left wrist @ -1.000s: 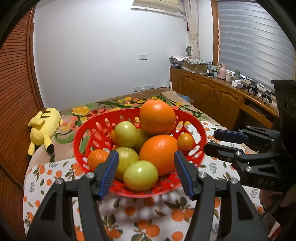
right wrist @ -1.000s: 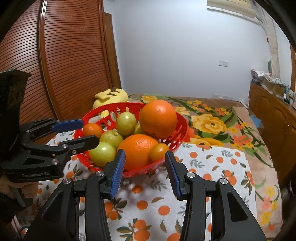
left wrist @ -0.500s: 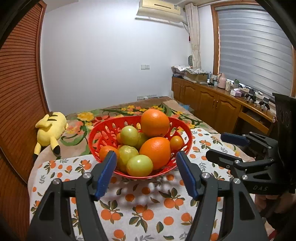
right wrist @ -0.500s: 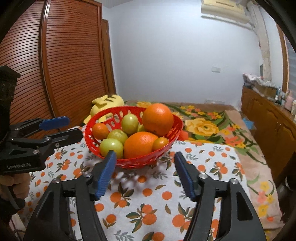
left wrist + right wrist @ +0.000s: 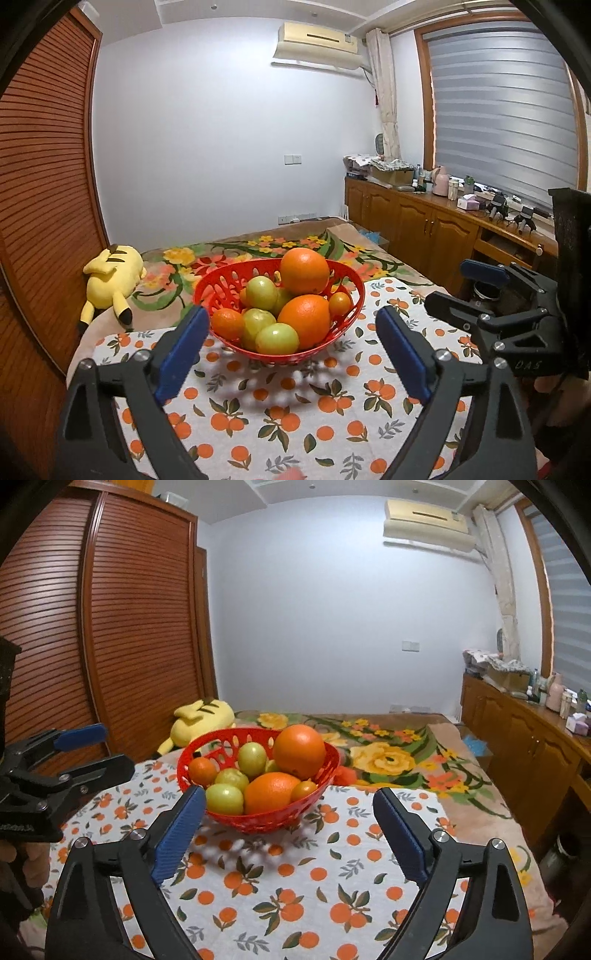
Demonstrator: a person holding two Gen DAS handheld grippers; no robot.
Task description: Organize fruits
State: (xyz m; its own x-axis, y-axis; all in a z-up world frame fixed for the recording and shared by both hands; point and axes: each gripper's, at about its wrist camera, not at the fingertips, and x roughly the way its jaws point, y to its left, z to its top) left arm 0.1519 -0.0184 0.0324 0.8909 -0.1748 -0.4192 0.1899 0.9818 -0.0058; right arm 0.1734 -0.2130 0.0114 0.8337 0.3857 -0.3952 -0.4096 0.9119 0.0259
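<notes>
A red slotted basket (image 5: 221, 284) (image 5: 192, 753) stands on the orange-print tablecloth (image 5: 280, 410) (image 5: 280, 878), piled with two large oranges (image 5: 304, 270) (image 5: 299, 751), small tangerines (image 5: 228, 323) (image 5: 202, 770) and green fruits (image 5: 277, 338) (image 5: 224, 799). My left gripper (image 5: 290, 347) hangs well short of the basket, its jaws opening wide with nothing between them. My right gripper (image 5: 288, 827) is likewise back from the basket, jaws opening and empty. Each gripper shows at the side of the other's view: the right one (image 5: 461, 284), the left one (image 5: 99, 749).
A yellow plush toy (image 5: 112, 271) (image 5: 201, 720) lies on the flowered bedspread (image 5: 258, 245) (image 5: 388, 753) behind the table. Wooden slatted doors (image 5: 92, 646) stand at the left, a cluttered wooden cabinet (image 5: 436, 221) along the right wall. A hand (image 5: 22, 860) holds the left gripper.
Both grippers have drawn back and up from the basket, which now looks smaller and farther. Both pairs of jaws have spread from narrow to wide. The basket and fruit have stayed put.
</notes>
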